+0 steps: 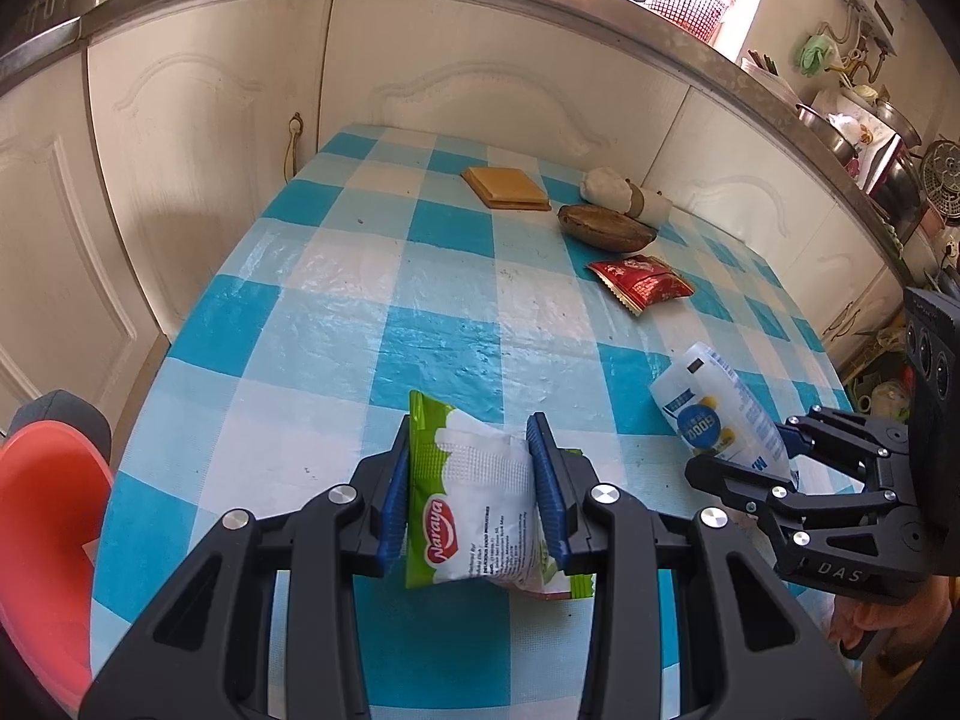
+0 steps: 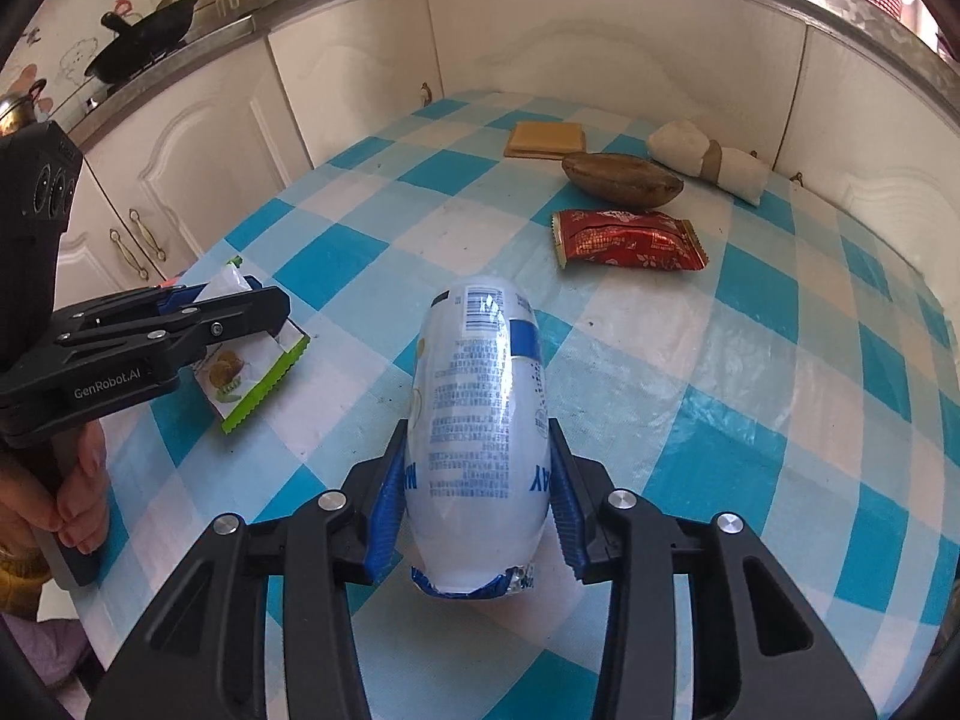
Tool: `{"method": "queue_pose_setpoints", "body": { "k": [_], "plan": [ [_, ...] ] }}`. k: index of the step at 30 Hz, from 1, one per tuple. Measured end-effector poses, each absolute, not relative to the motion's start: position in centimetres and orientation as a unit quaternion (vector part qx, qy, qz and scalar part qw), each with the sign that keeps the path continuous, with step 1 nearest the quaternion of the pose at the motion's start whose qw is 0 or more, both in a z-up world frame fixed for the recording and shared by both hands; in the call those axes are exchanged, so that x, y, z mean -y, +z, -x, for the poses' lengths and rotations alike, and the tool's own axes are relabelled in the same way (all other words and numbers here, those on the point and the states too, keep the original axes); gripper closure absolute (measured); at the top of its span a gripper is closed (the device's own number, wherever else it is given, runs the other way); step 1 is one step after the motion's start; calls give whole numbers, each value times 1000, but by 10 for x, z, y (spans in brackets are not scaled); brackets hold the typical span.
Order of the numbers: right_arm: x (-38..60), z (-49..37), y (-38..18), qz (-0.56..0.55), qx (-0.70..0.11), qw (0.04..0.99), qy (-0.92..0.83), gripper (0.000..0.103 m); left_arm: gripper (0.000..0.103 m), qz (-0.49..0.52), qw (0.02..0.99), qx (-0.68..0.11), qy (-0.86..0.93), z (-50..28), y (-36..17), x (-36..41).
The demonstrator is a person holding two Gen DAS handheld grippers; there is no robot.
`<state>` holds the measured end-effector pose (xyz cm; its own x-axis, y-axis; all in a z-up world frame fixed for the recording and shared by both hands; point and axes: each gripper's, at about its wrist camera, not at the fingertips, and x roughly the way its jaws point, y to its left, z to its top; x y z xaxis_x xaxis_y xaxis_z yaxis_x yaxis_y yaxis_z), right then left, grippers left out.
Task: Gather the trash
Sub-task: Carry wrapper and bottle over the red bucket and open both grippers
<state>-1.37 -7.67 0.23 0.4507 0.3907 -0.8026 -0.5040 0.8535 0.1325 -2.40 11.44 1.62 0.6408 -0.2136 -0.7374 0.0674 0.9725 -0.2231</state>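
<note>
My left gripper [image 1: 471, 480] is shut on a green and white snack wrapper [image 1: 474, 510], held just above the near part of the table; the left gripper [image 2: 240, 306] and the wrapper [image 2: 252, 378] also show in the right wrist view. My right gripper [image 2: 477, 480] is shut on a white and blue plastic pouch [image 2: 477, 414], held above the table; the pouch also shows in the left wrist view [image 1: 714, 414]. A red snack wrapper [image 1: 639, 282] [image 2: 624, 240] lies on the table farther back.
The table has a blue and white checked cloth [image 1: 384, 312] [image 2: 750, 396]. At its far end lie a tan flat pad [image 1: 507, 186], a brown oval dish [image 1: 606, 227] and a white rolled bundle [image 1: 624, 193]. A red bin [image 1: 42, 540] stands left. White cabinets [image 1: 210, 120] are behind.
</note>
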Motion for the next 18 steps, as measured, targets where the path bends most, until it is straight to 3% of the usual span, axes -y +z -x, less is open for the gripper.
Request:
{"method": "queue_pose_setpoints", "body": {
  "k": [18],
  "plan": [
    [80,40,10,-22,-450,857,250,59,65,67,917,-388,-66,40,27,-122]
  ]
}}
